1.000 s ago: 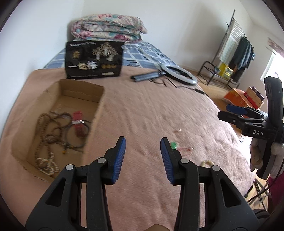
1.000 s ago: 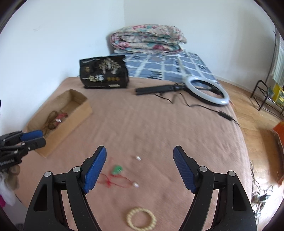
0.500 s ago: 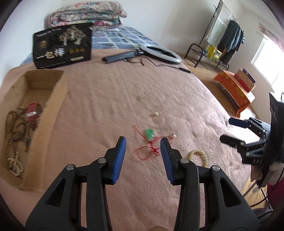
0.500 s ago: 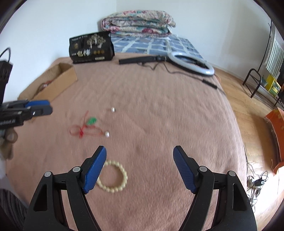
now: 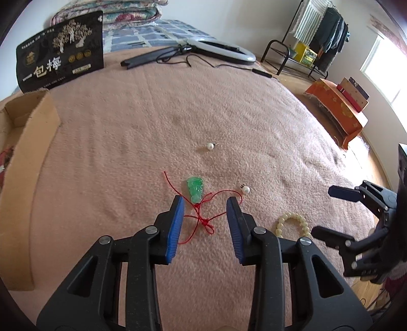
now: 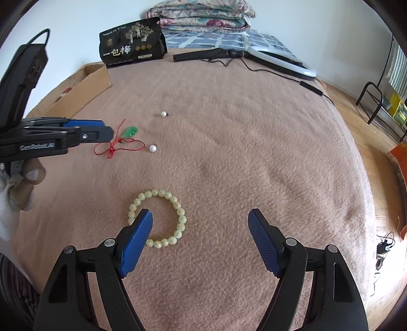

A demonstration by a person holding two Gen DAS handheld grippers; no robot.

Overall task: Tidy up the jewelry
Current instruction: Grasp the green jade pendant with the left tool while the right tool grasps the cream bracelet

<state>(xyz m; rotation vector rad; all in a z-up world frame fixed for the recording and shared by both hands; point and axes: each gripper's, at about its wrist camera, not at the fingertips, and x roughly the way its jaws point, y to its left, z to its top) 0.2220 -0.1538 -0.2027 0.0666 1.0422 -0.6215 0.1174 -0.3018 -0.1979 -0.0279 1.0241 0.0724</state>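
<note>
A green pendant (image 5: 195, 188) on a red cord (image 5: 203, 219) lies on the pink blanket, just ahead of my open left gripper (image 5: 205, 202); the cord runs between its fingers. It also shows in the right wrist view (image 6: 130, 132), below the left gripper (image 6: 101, 129). Two pearl earrings (image 5: 210, 146) (image 5: 245, 189) lie nearby. A pale bead bracelet (image 6: 157, 218) lies under the left finger of my open, empty right gripper (image 6: 201, 219); the left wrist view shows the bracelet (image 5: 292, 223) beside the right gripper (image 5: 328, 211).
A cardboard box (image 5: 30, 163) sits at the left on the blanket, also seen in the right wrist view (image 6: 84, 86). A black printed bag (image 5: 61, 65), a ring light (image 5: 221, 48) with cable, and folded quilts (image 6: 201, 12) lie farther back. The bed edge drops off on the right.
Both grippers have moved down and closer to the jewelry. The left one swung away from the box to the pendant cord; the right one closed in on the bracelet. Both stay open.
</note>
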